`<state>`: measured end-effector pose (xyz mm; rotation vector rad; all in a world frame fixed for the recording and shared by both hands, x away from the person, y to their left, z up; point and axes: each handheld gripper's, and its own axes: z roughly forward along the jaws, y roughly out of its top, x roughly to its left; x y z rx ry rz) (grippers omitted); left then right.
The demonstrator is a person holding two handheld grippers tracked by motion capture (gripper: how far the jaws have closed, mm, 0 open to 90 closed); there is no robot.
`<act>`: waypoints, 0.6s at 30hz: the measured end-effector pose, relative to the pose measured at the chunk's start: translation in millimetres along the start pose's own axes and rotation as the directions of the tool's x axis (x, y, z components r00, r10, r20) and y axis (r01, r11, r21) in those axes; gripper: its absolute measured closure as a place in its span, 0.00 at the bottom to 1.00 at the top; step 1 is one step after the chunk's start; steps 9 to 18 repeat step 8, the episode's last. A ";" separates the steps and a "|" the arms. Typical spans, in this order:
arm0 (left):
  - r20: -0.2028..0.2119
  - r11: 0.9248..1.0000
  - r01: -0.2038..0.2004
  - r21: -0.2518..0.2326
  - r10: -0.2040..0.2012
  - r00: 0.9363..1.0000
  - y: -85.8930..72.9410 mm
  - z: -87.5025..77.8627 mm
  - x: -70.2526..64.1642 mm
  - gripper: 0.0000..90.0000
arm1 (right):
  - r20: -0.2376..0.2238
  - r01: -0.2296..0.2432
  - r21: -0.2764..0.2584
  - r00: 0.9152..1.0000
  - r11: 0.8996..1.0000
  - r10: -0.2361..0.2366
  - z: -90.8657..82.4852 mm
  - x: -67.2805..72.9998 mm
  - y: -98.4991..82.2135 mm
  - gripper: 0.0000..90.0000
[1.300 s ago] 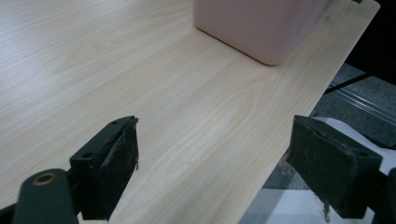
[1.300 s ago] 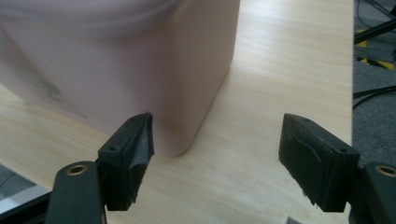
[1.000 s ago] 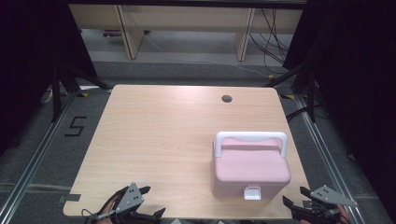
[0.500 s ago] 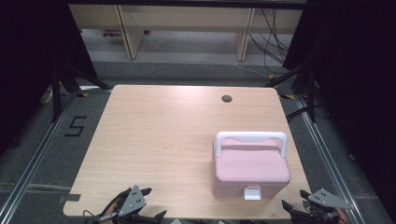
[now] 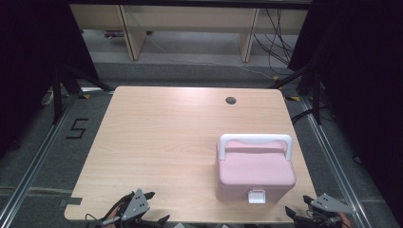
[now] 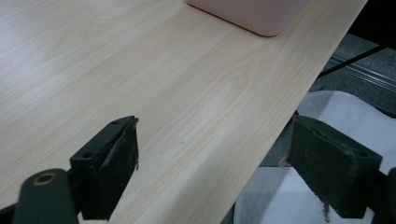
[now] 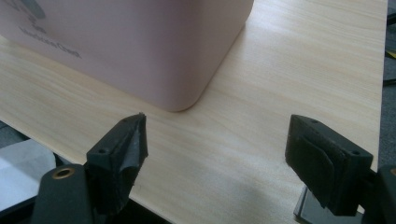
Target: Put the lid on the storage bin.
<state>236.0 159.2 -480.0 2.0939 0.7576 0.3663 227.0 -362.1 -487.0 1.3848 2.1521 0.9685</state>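
While both grippers idle at the near edge, the surface (image 5: 161,142) carries one pink box (image 5: 254,173), latch facing the person, handle upright for lifting. It sits just ahead of the right gripper (image 7: 215,140) jaws, spread wide and empty. Left gripper (image 6: 212,161) jaws, likewise parted, see it farther ahead.

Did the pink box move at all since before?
No. The pink box sits in the same spot on the table, just as far from the round hole near the far edge as earlier.

Numeral "5" on floor (image 5: 77,128); blurred, unreadable dark lettering on pink box (image 7: 140,42).
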 end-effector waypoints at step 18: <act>-0.001 0.999 -0.023 0.023 0.023 1.000 -0.1 -0.8 1.7 0.17 | 0.008 0.038 -0.010 0.999 0.999 -0.038 1.4 -2.5 -0.8 0.23</act>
